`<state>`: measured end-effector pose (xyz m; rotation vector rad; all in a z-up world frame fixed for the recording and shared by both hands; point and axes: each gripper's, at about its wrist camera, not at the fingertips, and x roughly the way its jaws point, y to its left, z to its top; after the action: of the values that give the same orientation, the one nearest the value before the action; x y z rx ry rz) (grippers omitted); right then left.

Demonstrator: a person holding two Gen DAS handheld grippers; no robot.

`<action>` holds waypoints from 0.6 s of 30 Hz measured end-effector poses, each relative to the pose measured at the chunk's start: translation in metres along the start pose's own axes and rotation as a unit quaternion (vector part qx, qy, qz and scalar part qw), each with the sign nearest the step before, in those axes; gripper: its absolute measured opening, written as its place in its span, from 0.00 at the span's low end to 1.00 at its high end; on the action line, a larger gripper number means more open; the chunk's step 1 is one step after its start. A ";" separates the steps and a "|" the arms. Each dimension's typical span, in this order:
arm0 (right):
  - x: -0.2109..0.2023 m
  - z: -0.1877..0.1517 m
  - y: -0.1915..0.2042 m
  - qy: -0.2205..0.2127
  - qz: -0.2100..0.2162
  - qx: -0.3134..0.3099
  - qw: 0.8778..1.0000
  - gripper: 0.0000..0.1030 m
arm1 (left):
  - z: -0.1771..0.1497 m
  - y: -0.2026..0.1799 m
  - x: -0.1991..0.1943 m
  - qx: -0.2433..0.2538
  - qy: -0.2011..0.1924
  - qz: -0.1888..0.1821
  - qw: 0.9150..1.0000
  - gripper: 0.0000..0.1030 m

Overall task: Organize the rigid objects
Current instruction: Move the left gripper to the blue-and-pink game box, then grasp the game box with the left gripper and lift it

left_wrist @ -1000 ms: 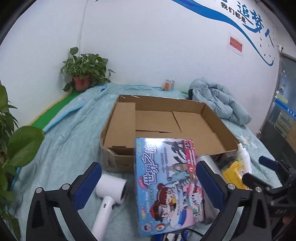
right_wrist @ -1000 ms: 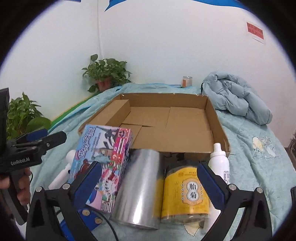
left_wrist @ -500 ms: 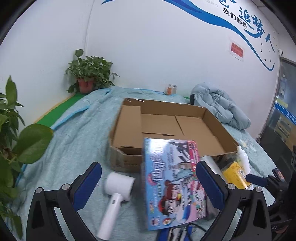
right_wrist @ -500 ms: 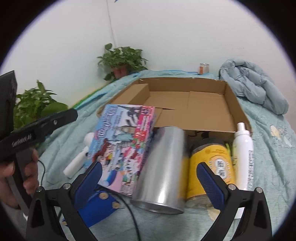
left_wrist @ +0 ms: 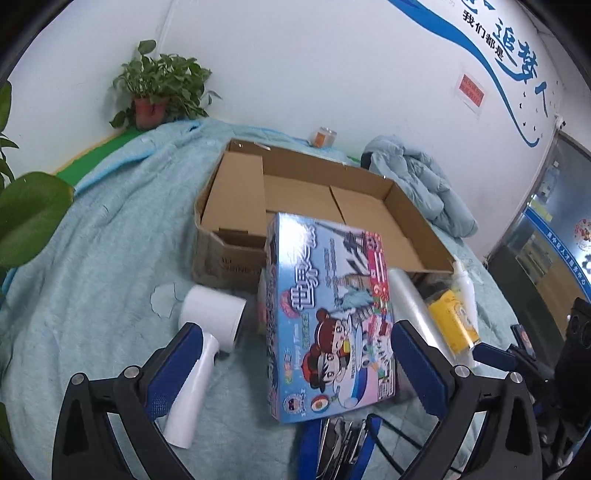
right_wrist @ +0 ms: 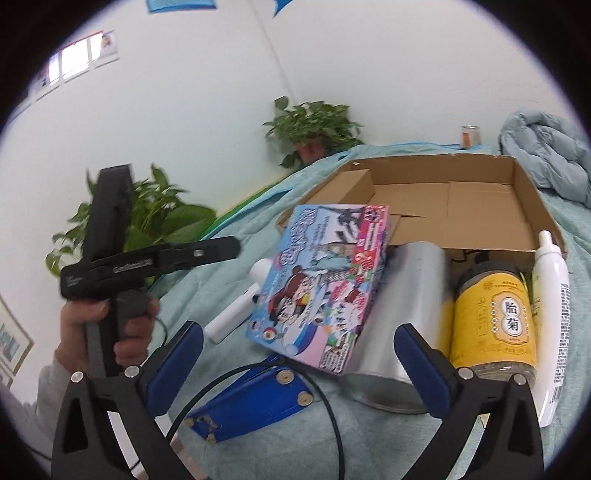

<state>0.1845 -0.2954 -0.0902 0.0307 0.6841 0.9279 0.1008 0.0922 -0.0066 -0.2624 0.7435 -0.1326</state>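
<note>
Both the left gripper and the right gripper hung with jaws spread wide, holding nothing. The colourful game box leaned against a silver cylinder on the teal blanket, just before the open cardboard box, with a white hair dryer beside it.

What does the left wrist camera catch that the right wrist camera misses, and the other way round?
Only the left wrist view shows the blue wall lettering, the red wall notice and a glass door. Only the right wrist view shows the person's hand holding the left hand-held gripper, plus a blue tool on the blanket. Both show the cardboard box, game box, white hair dryer, yellow jar and potted plant.
</note>
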 end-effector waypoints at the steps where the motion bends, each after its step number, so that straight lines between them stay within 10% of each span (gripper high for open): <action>1: -0.002 -0.002 0.007 0.011 0.010 -0.016 1.000 1.00 | -0.001 0.000 0.001 0.004 0.005 0.002 1.000 0.99; 10: -0.018 -0.037 0.035 0.090 0.160 0.078 0.980 1.00 | -0.001 0.011 -0.006 0.018 0.014 -0.008 1.000 0.99; 18: 0.003 -0.021 0.018 0.063 0.026 0.052 0.996 1.00 | -0.005 0.015 0.043 0.012 0.063 -0.047 0.997 0.98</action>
<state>0.1608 -0.2870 -0.1029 0.0837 0.8516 0.9490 0.1296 0.0961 -0.0424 -0.2669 0.8542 -0.2485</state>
